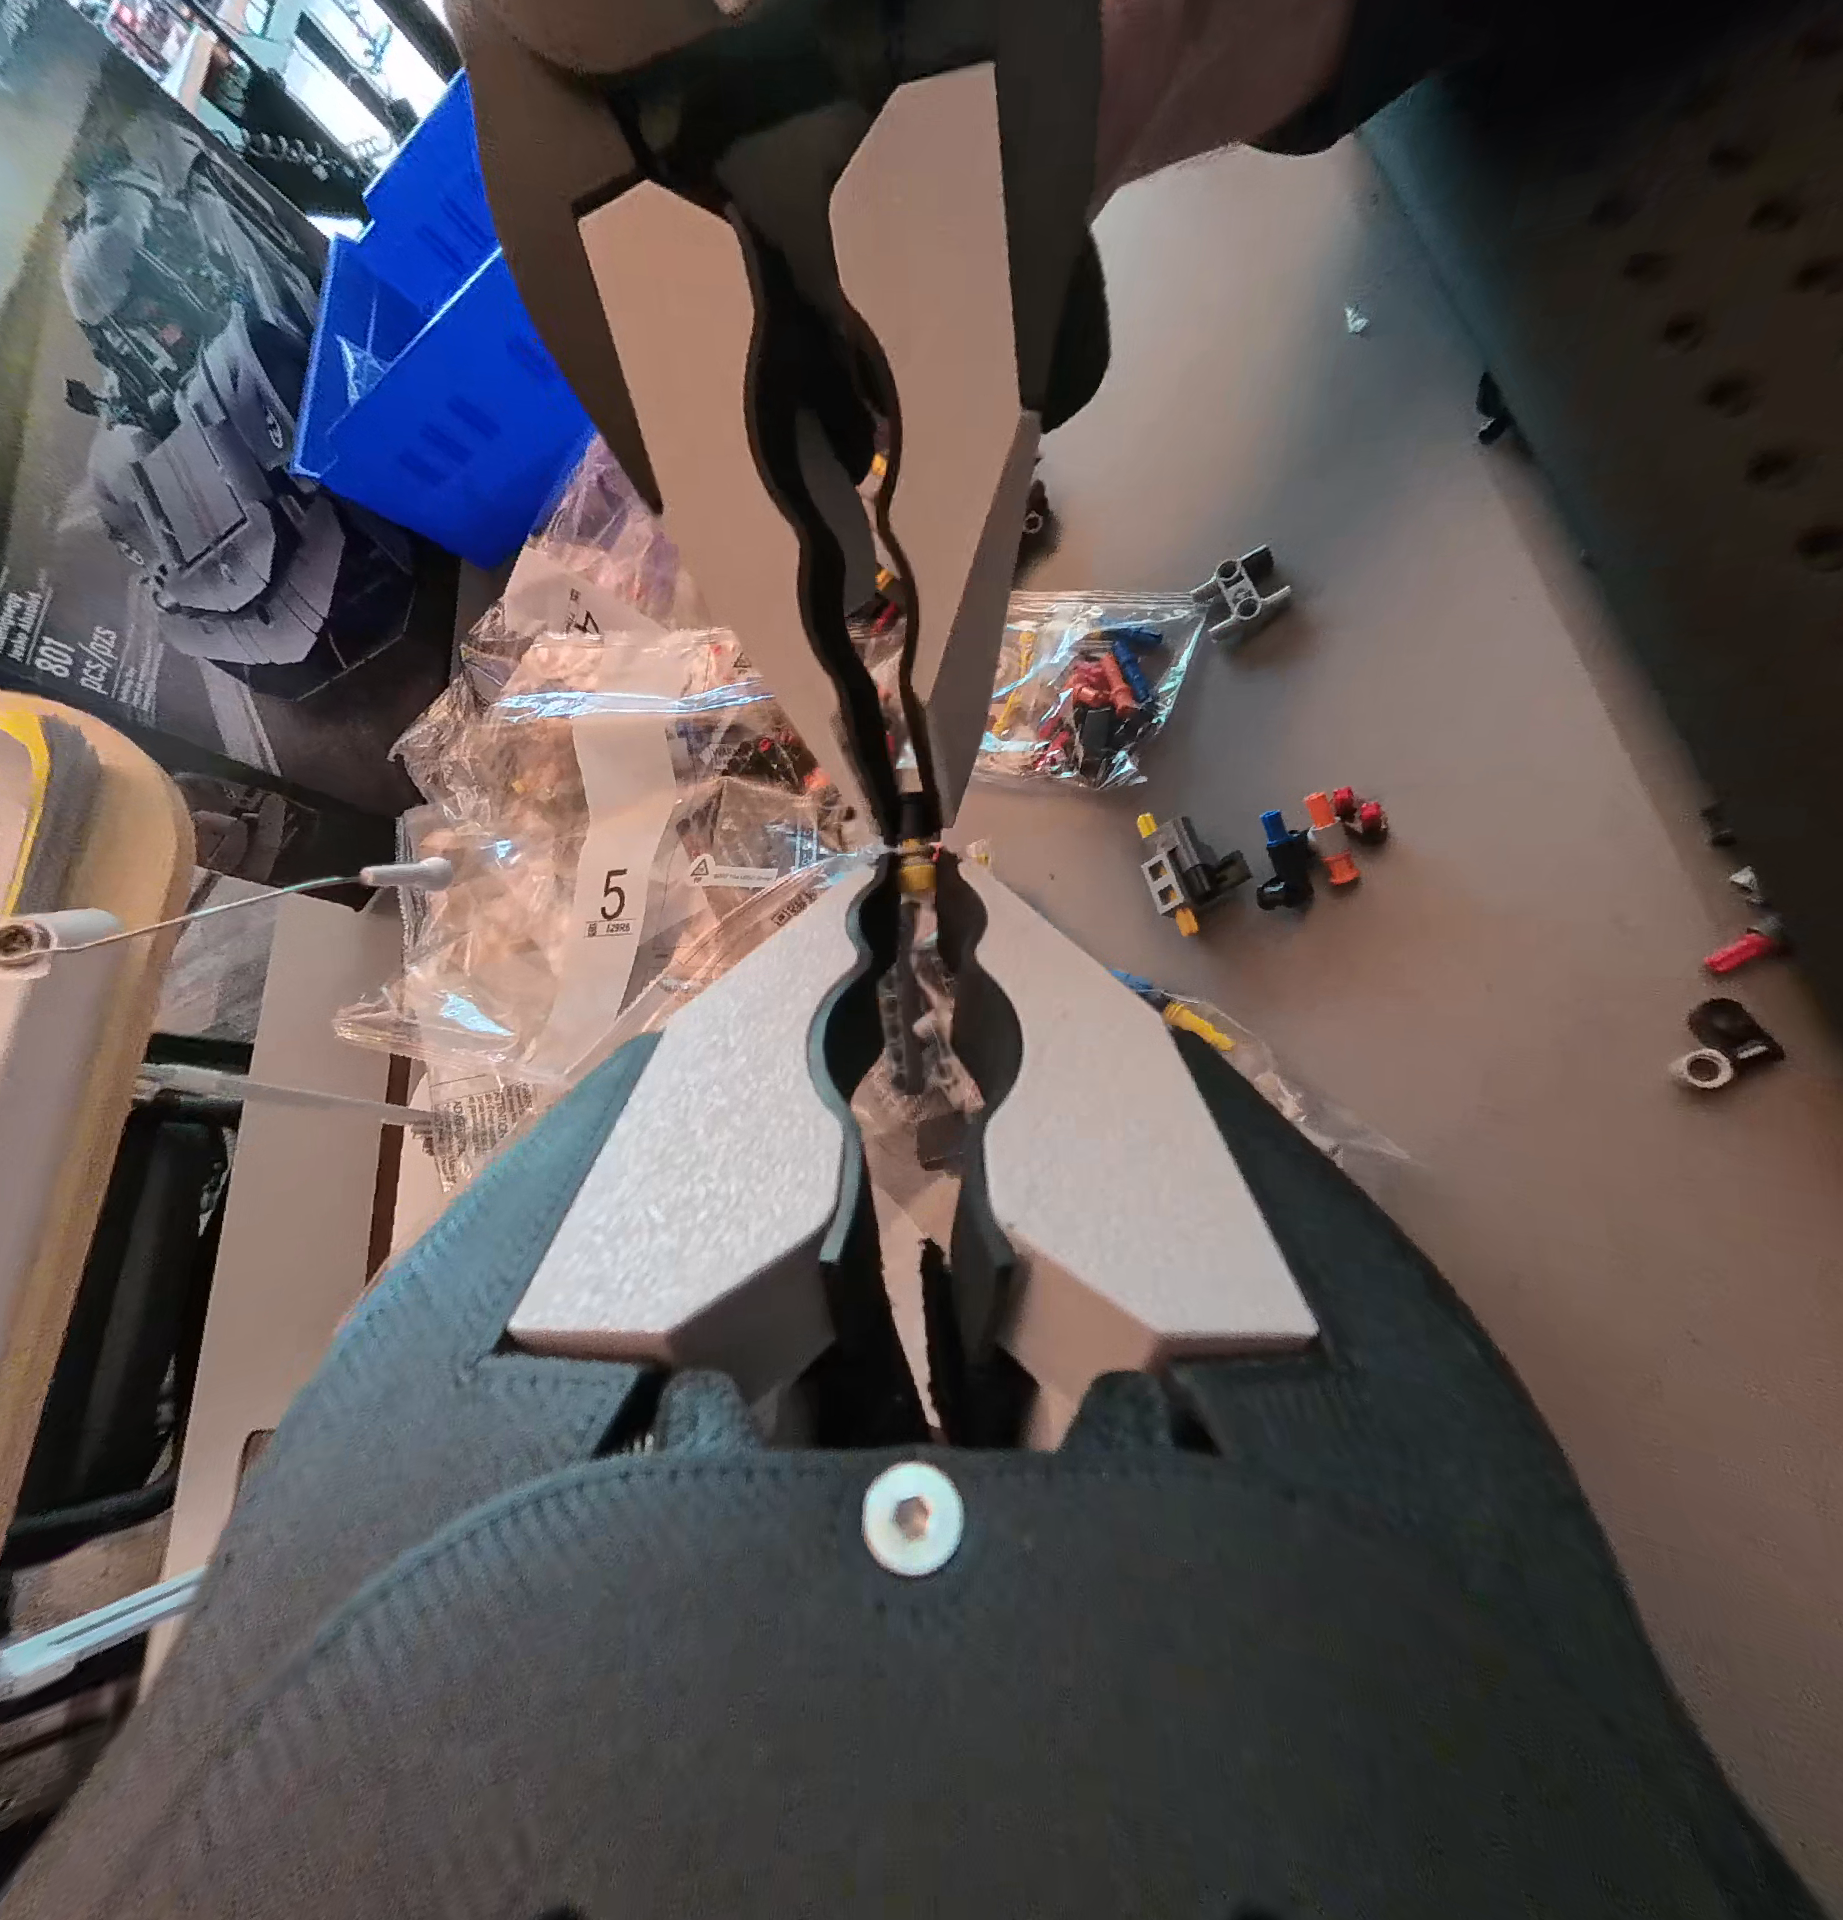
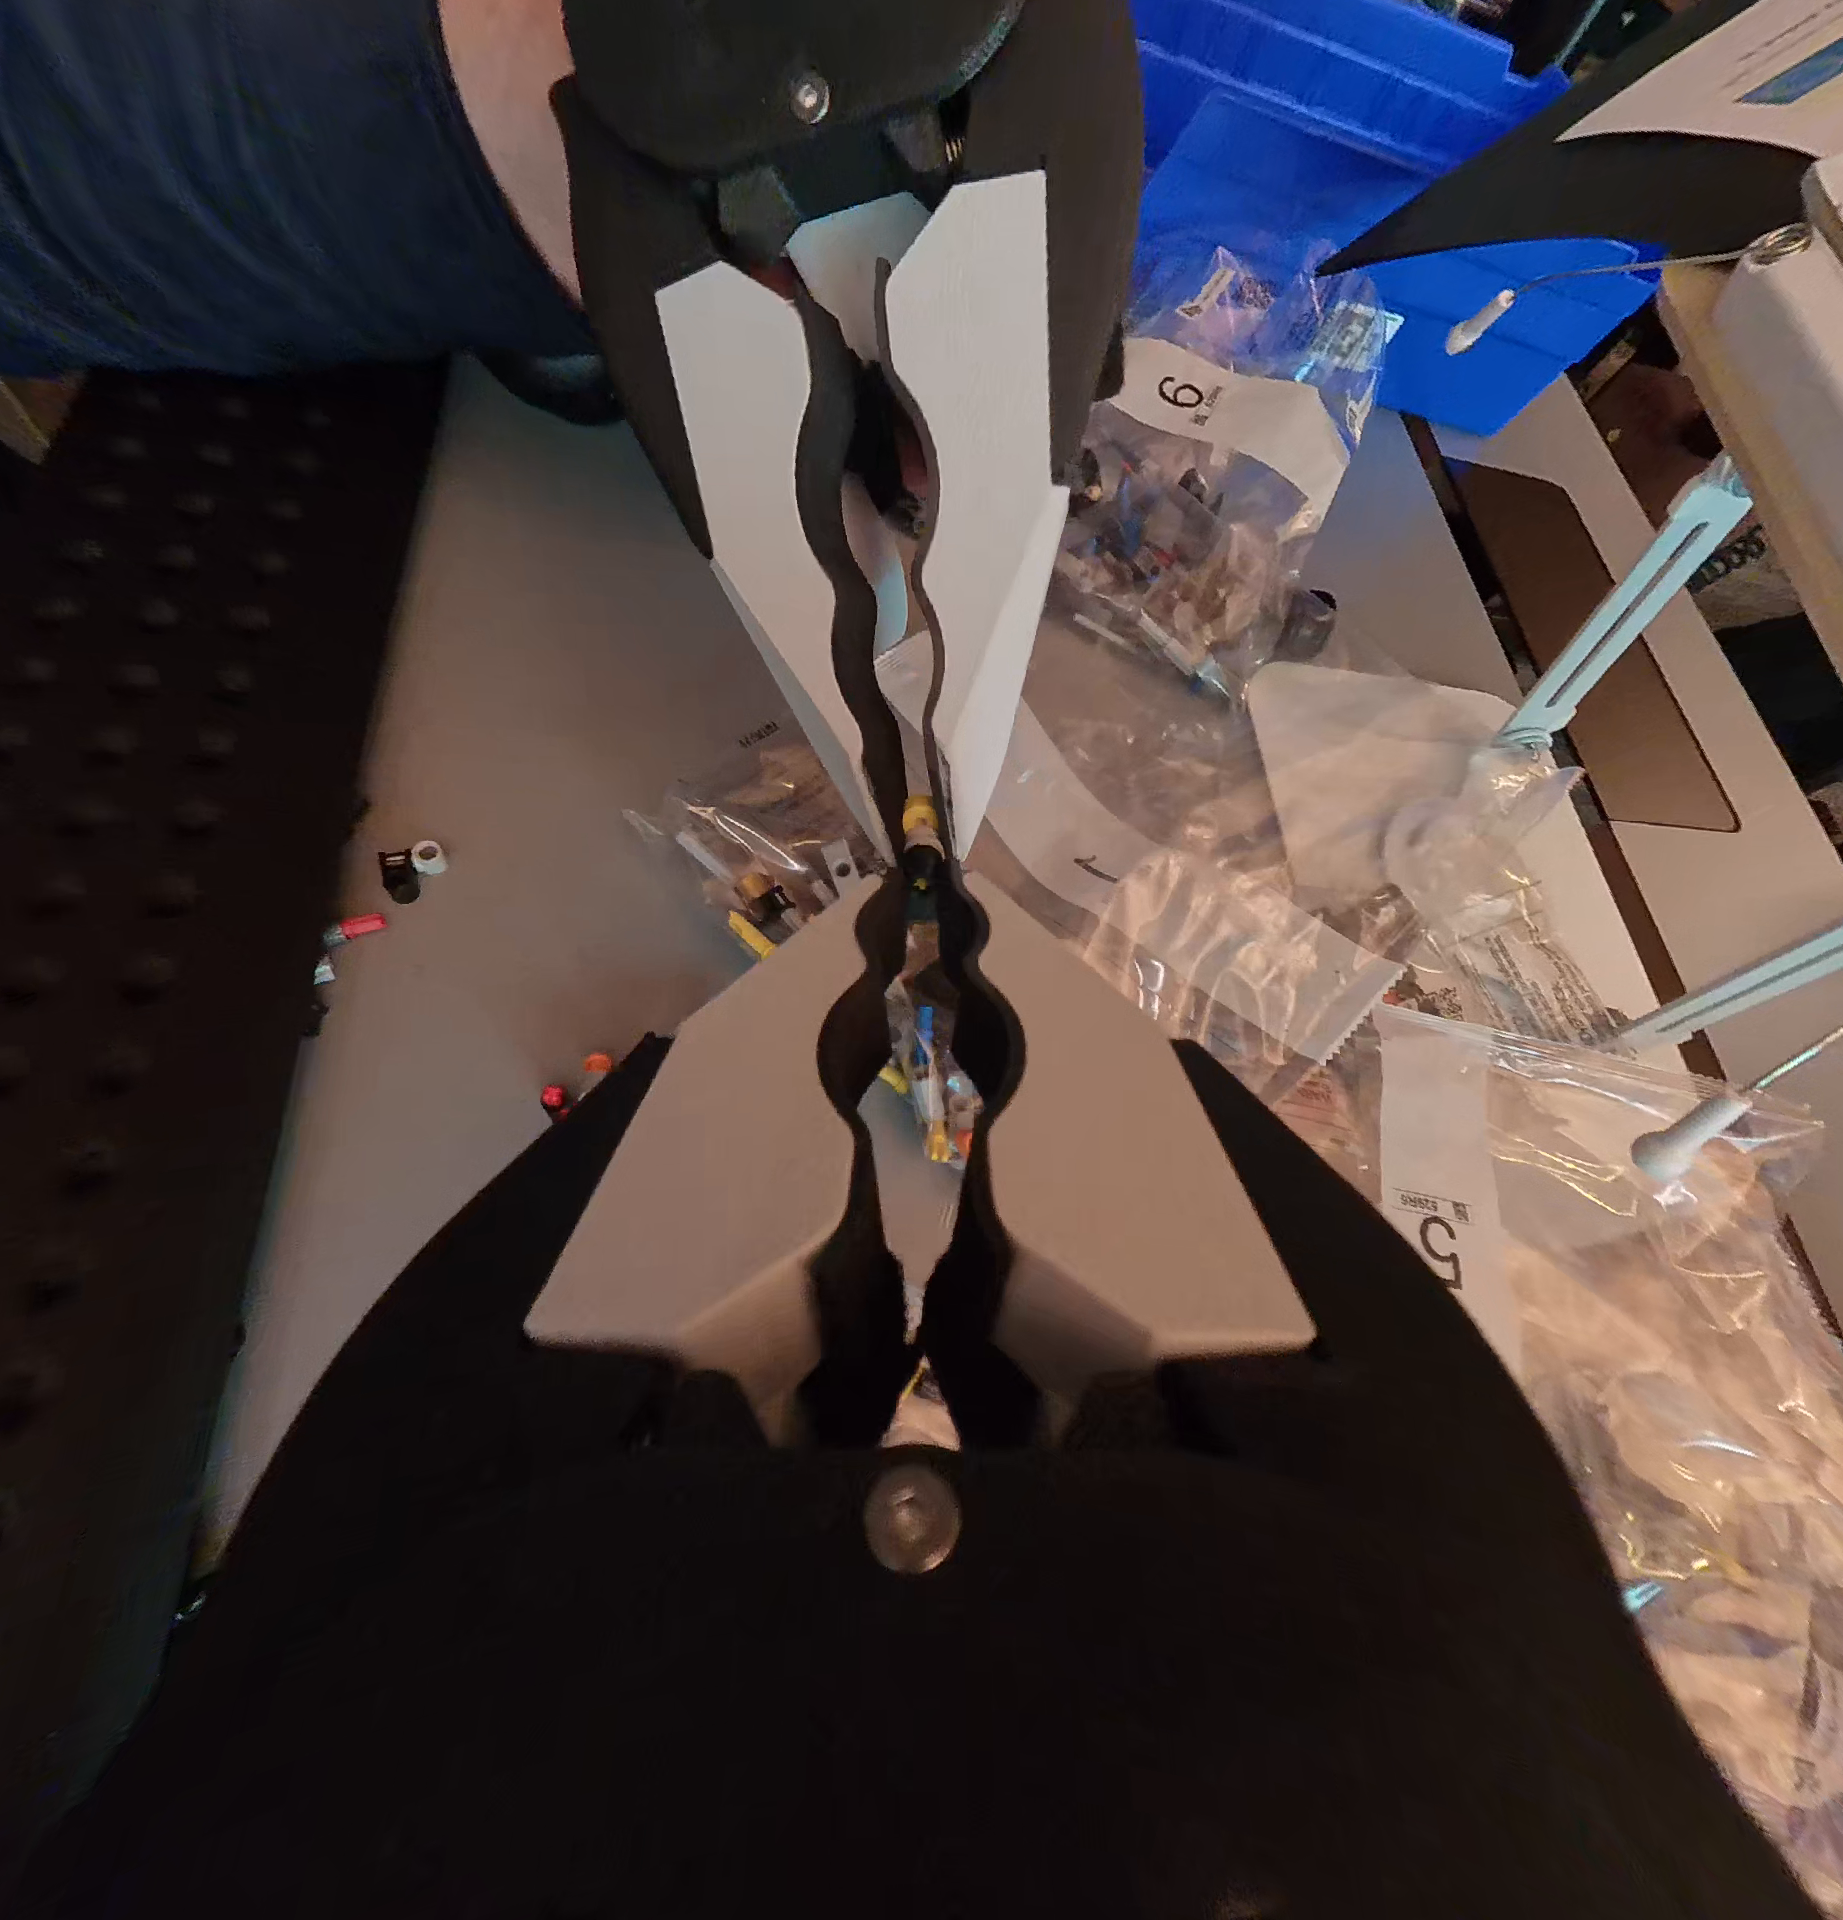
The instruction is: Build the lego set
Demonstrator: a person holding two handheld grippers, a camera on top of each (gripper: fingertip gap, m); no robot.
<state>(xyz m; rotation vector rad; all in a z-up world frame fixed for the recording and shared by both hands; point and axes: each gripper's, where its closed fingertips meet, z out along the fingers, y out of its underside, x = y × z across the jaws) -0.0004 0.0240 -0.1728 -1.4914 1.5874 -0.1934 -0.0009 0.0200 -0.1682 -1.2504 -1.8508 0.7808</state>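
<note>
Meeting tip to tip, left tool (image 1: 915,868) and right tool (image 2: 925,883) pinching yellow-black piece (image 1: 914,844)

Landmark: the clear plastic bag of small red, blue and black pins (image 1: 1088,691) lying on the grey surface (image 1: 1416,1299).
Left of it: a heap of crinkled clear parts bags (image 1: 584,831); beyond that heap, the blue plastic bins (image 1: 429,395) and the dark printed set box (image 1: 169,416).
Right of it: small grey, blue and orange built pieces (image 1: 1255,857) in a row.
Just beyond it: a grey connector piece (image 1: 1244,592).
</note>
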